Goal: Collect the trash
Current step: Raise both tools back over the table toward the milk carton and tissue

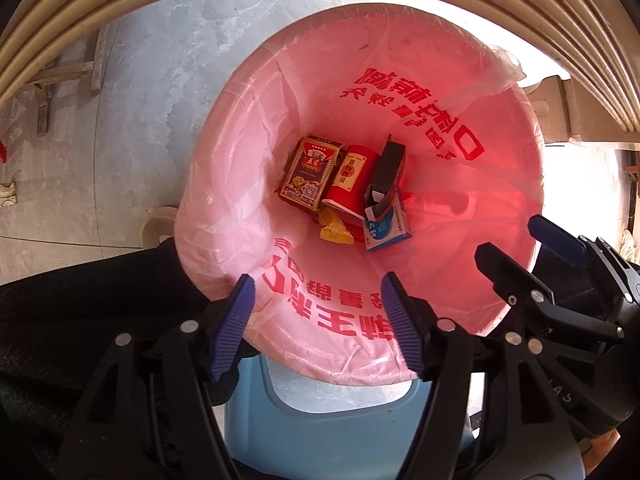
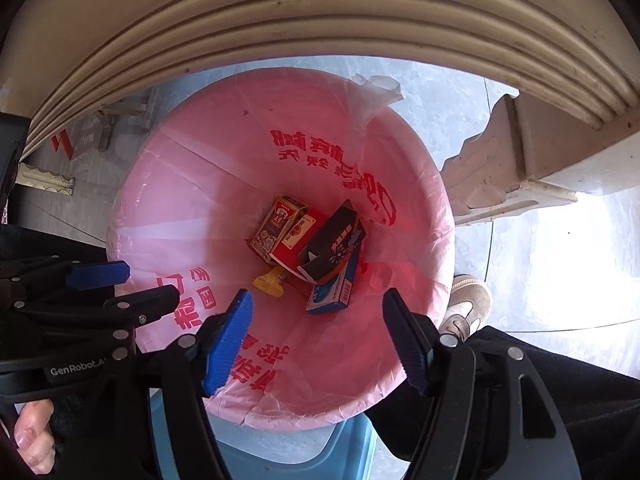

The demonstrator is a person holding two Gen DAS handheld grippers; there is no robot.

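A: Pink liner bag [image 1: 400, 80] with red print, stretched over a blue bin [image 1: 320, 420], fills the left wrist view. Trash sits at the bottom: red-gold carton [image 1: 310, 172] on the left, red cup [image 1: 352, 184] touching it, dark box [image 1: 386, 176] leaning on a blue-white box [image 1: 386, 228] to the right, yellow wrapper [image 1: 334, 232] on the near side.

B: Left gripper [image 1: 318, 324]?

A: Hangs over the near rim, pointing down. Jaws well apart, nothing between the blue pads, only liner visible in the gap. Right gripper [image 1: 516, 240] shows at the right edge, also over the bag, also parted and empty.

B: Right wrist view?

A: Same pile, seen from the other side. Carton [image 2: 276, 224], cup [image 2: 298, 240], dark box [image 2: 332, 244] on top of the blue-white box [image 2: 336, 292], wrapper [image 2: 270, 284] nearest. Right gripper [image 2: 318, 336] spread wide over the near rim, holding nothing. Left gripper [image 2: 136, 284] comes in from the left, jaws apart and empty. A hand [image 2: 34, 436] at the lower left, a shoe [image 2: 468, 304] on the floor right of the bin.

B: Step?

A: I'd call it the drop-off: both tools empty above the bag, items already in. How much trash is left outside, can't tell; no loose trash shows in either view.

B: Next?

A: Probably lift both clear of the rim without snagging the thin liner, then look for more trash. A cream ribbed edge [image 2: 320, 40] overhangs the far side, so rise with care.
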